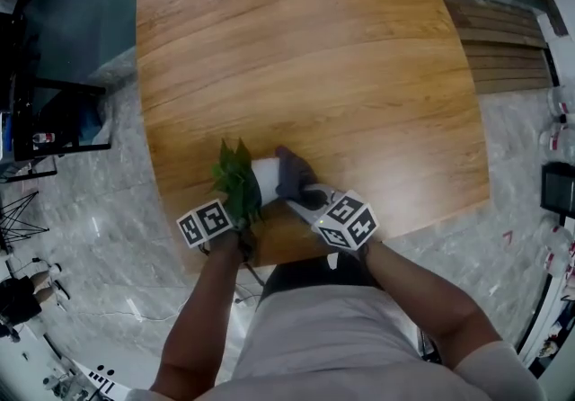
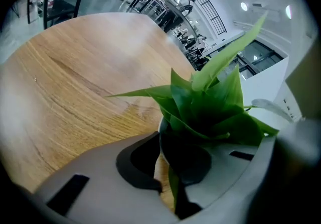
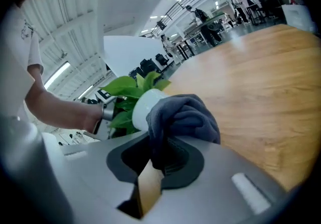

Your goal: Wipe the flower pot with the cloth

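A white flower pot (image 1: 266, 176) with a green leafy plant (image 1: 235, 174) lies tilted near the front edge of the wooden table (image 1: 314, 49). My left gripper (image 1: 245, 213) is shut on the pot at its rim (image 2: 161, 131), and the leaves (image 2: 205, 102) fill the left gripper view. My right gripper (image 1: 302, 196) is shut on a dark grey cloth (image 1: 292, 174). The bunched cloth (image 3: 185, 115) presses against the pot's white side (image 3: 142, 107), to the right of the leaves (image 3: 131, 87). The pot's base is hidden behind the cloth.
Bare wood stretches away beyond the pot across the table. A stack of wooden slats (image 1: 503, 40) lies past the table's right side. A black stand (image 1: 54, 120) is on the marble floor to the left. The table's front edge runs just below both grippers.
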The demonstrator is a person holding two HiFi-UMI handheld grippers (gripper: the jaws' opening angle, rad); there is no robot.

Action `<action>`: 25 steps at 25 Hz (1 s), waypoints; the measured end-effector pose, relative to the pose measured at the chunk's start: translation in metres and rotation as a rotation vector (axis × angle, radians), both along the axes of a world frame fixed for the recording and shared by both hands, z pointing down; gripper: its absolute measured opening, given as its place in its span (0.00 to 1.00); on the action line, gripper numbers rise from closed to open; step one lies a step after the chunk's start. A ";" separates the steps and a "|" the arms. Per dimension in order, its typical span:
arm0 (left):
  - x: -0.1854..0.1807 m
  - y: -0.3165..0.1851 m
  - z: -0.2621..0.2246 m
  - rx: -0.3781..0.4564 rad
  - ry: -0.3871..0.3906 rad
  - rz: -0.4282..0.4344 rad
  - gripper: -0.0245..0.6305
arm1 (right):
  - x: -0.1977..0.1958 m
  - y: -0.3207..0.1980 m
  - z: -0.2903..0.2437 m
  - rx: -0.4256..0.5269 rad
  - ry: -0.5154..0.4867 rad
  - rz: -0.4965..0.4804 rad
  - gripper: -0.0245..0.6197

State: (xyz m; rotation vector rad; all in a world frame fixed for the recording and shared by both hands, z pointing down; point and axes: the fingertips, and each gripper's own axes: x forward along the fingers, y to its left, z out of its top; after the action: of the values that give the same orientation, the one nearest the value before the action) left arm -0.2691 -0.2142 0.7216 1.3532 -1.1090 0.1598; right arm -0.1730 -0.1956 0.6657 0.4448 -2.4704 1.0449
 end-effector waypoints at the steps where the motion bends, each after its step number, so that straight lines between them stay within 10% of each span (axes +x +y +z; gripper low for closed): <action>1: -0.001 -0.001 0.000 0.002 -0.003 0.000 0.07 | 0.004 -0.001 0.006 -0.010 0.017 0.005 0.10; 10: -0.001 0.002 0.003 -0.010 -0.013 0.002 0.08 | -0.059 0.039 -0.028 0.065 -0.048 -0.214 0.10; 17: 0.002 -0.006 -0.004 0.082 -0.141 0.148 0.08 | 0.020 -0.008 0.018 -0.041 0.034 0.025 0.10; 25: 0.014 -0.013 -0.019 0.216 -0.319 0.347 0.08 | -0.013 -0.042 -0.061 -0.024 -0.216 0.089 0.10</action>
State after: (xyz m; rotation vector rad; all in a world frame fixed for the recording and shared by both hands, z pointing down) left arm -0.2554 -0.2270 0.7027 1.7518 -1.1699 0.5376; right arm -0.1865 -0.2377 0.6050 0.4592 -2.6434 1.2143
